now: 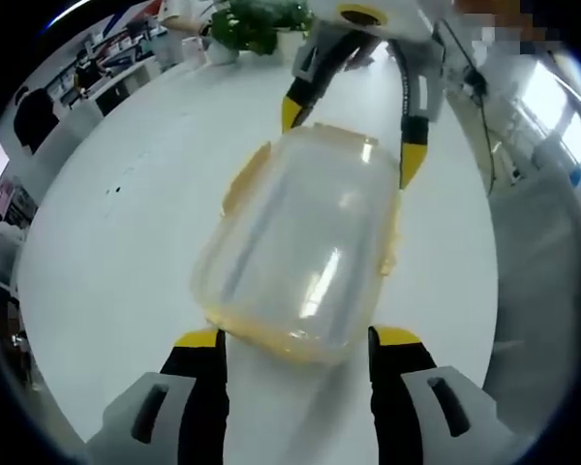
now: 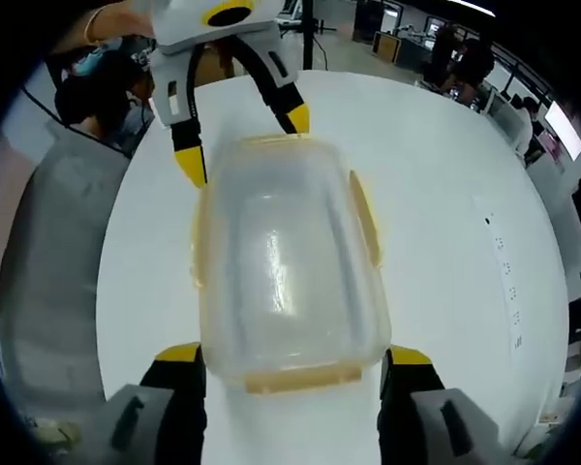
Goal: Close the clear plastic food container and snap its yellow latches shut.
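Observation:
The clear plastic food container [image 1: 300,242] lies on the white table [image 1: 126,242] with its lid on. A yellow latch [image 1: 244,179] flares out from its long side. My left gripper [image 1: 298,339] is open, its yellow-tipped jaws flanking the near end of the box. My right gripper [image 1: 351,136] faces it at the far end, also open. In the right gripper view the container [image 2: 281,262] shows a yellow latch [image 2: 292,378] on its near end and another latch [image 2: 364,218] on its right side. There my right gripper [image 2: 295,356] straddles the near end and the left gripper [image 2: 242,139] the far one.
A person in grey clothing [image 1: 547,281] stands at the table's edge, also seen as grey clothing [image 2: 53,262] in the right gripper view. A potted plant [image 1: 257,24] stands at the far side of the table. Desks and people fill the background.

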